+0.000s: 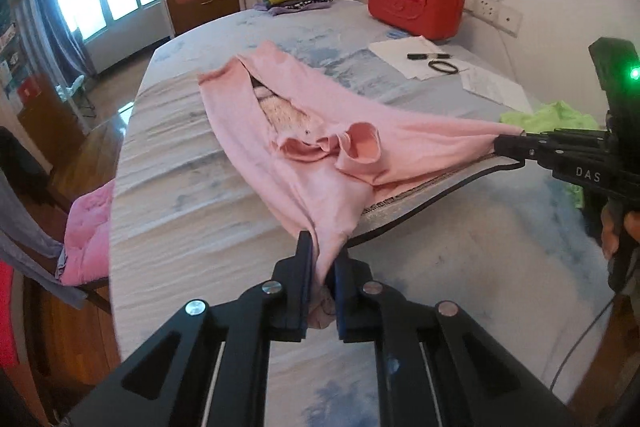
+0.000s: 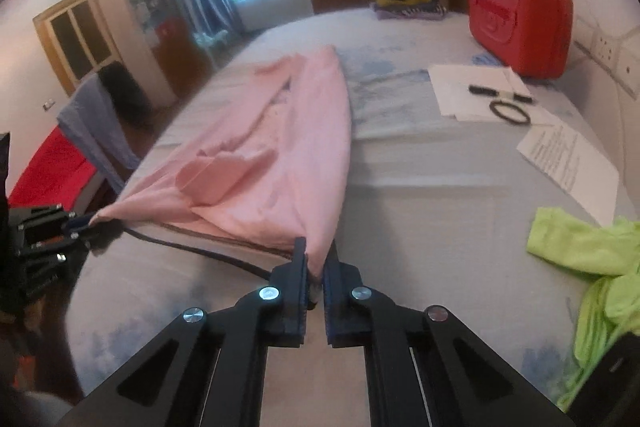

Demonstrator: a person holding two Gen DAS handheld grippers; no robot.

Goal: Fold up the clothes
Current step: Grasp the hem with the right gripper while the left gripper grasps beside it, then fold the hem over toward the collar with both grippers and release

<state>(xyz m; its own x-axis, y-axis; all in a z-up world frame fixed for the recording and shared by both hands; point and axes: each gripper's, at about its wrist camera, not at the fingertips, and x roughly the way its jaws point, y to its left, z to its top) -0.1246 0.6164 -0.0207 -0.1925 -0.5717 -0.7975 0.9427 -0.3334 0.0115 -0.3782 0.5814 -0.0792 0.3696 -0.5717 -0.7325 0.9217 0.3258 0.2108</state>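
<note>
Both grippers pinching near corners of pink garment.
Left gripper (image 1: 320,267) and right gripper (image 2: 316,267) each clamp narrow on the pink garment (image 1: 304,131), stretched mid-frame over the table (image 1: 180,195). Risk: thin bite slips under tension; loose sleeve bunches.

Legible text: "DAS", white capitals, on the black body of the right tongs (image 1: 510,143), seen from the left wrist view. Printed sheet (image 2: 568,163) on the bench: lines too small to read. Red case (image 2: 520,15): embossed lettering unreadable.
</note>
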